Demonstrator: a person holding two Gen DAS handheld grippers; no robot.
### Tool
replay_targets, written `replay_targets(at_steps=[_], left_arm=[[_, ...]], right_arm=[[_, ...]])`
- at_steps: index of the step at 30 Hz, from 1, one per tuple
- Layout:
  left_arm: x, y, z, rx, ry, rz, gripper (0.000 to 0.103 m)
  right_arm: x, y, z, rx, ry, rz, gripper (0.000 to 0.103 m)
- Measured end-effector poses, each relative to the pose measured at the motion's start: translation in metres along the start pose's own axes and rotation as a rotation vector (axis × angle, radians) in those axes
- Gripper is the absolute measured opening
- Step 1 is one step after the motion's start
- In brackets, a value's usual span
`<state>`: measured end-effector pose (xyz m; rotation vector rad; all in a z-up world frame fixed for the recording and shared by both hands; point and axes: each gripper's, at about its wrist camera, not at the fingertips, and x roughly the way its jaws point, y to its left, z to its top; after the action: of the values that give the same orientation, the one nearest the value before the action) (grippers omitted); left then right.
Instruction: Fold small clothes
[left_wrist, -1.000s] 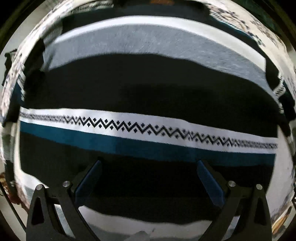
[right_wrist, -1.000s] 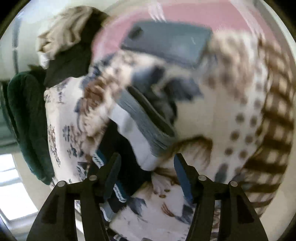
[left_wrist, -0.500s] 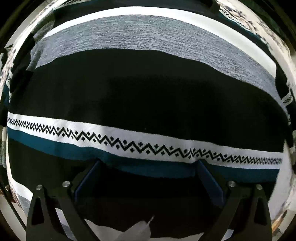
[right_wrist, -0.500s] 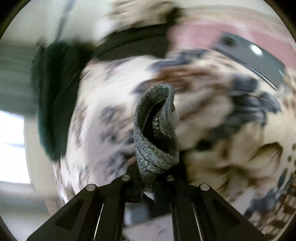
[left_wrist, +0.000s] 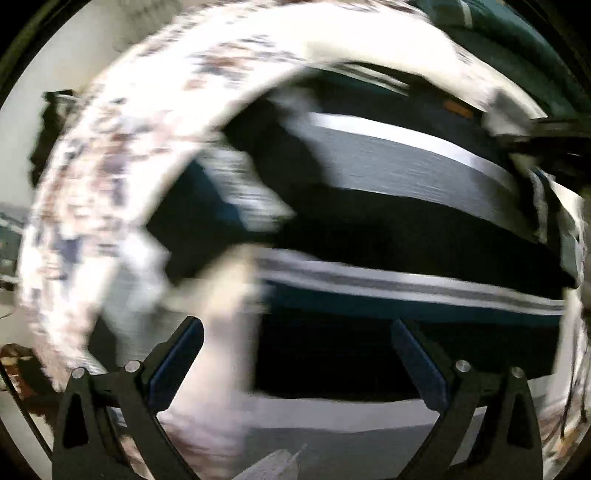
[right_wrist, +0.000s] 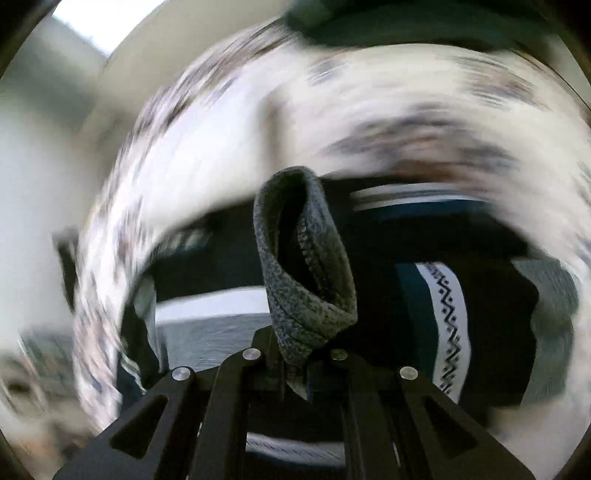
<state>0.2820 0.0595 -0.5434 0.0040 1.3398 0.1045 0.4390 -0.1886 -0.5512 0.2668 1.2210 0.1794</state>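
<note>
While clamped on a grey knit cuff (right_wrist: 303, 266) in the right hand-held gripper (right_wrist: 295, 363), striped sweater (left_wrist: 388, 229) spread flat at twelve o'clock of the gaping, empty left hand-held gripper (left_wrist: 295, 362); folding judged barely begun, sleeve and body folds outstanding.

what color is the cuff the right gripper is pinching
Heathered grey knit. The cuff loops up from the shut right gripper, clearest in the right wrist view.

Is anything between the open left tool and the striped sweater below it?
Nothing visible. The left tool is open over the striped sweater, with only blurred sweater fabric between its fingers. The right tool is shut on the grey cuff, off to the side.
</note>
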Motion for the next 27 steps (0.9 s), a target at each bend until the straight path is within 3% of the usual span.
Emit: replay_targets(at_steps=[3,7,11,12,15,16,17,22,27], left_arm=[[-0.003,0.066,-0.011,-0.044,-0.018,0.091,0.103],[-0.002,0.139,-0.029,-0.172,-0.008,0.148,0.103],[0.005,0.187,-0.046,-0.308,0.03,0.149,0.103],[0.006,0.199,-0.049,-0.341,0.036,0.144,0.103],[-0.002,0.224,-0.068,-0.414,0.045,0.106,0.103],[-0.002,0.23,-0.073,-0.418,0.047,0.087,0.103],[-0.001,0.237,-0.081,-0.417,0.062,0.065,0.103],[0.004,0.258,-0.127,-0.501,0.154,0.012,0.103],[0.045,0.287,-0.162,-0.719,0.243,-0.085,0.103]], right_arm=[[0.061,0.087,-0.004,-0.195,0.065,-0.037,0.007],[0.094,0.171,-0.027,-0.38,0.092,-0.05,0.007],[0.114,0.199,-0.046,-0.436,0.168,-0.119,0.011],[0.11,0.195,-0.047,-0.415,0.188,-0.108,0.011],[0.085,0.171,-0.049,-0.281,0.257,0.022,0.043],[0.074,0.16,-0.051,-0.231,0.258,0.039,0.058],[0.062,0.149,-0.054,-0.188,0.255,0.042,0.062],[0.01,0.075,-0.082,0.021,0.321,0.002,0.062],[0.0,0.027,-0.114,0.113,0.384,-0.042,0.062]])
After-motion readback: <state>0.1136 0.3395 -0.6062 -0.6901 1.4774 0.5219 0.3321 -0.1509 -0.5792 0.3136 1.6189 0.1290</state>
